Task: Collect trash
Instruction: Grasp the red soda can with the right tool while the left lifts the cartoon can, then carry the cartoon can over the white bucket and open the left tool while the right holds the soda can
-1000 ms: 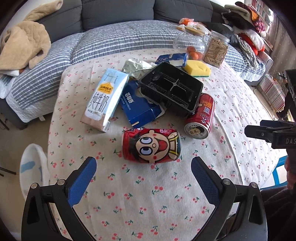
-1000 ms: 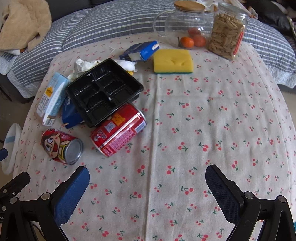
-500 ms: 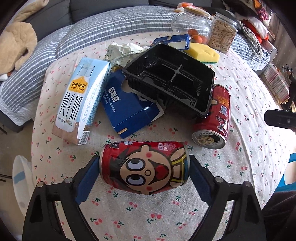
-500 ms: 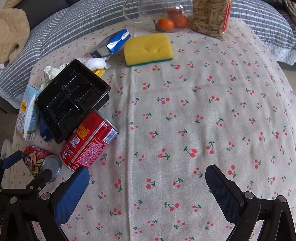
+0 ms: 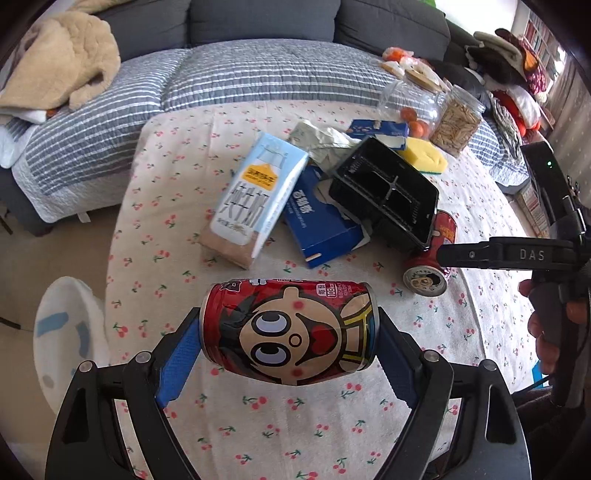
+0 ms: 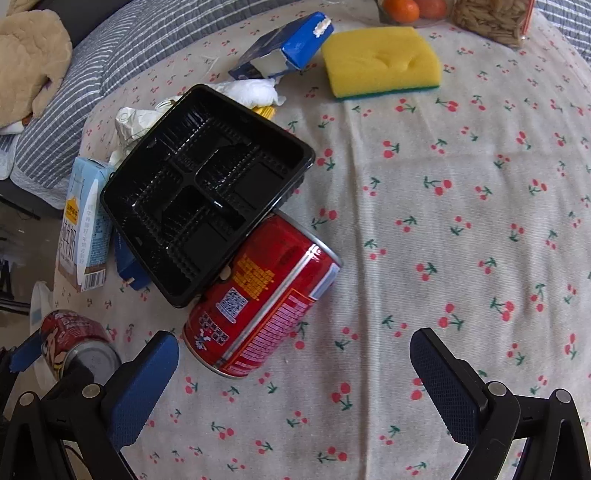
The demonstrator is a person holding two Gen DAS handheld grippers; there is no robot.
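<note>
On cherry-print tablecloth [image 6: 461, 206], scattered trash (sofa [image 5: 258, 26] behind)

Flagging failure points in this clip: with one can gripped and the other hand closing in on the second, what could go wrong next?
1. The left claw holds the cartoon can end to end by its rims; that may slip.
2. The black tray rests on the red can, so pulling the can out could tip the tray.
3. The open right claw sits beside the red can, not around it, and could nudge it into rolling.
</note>
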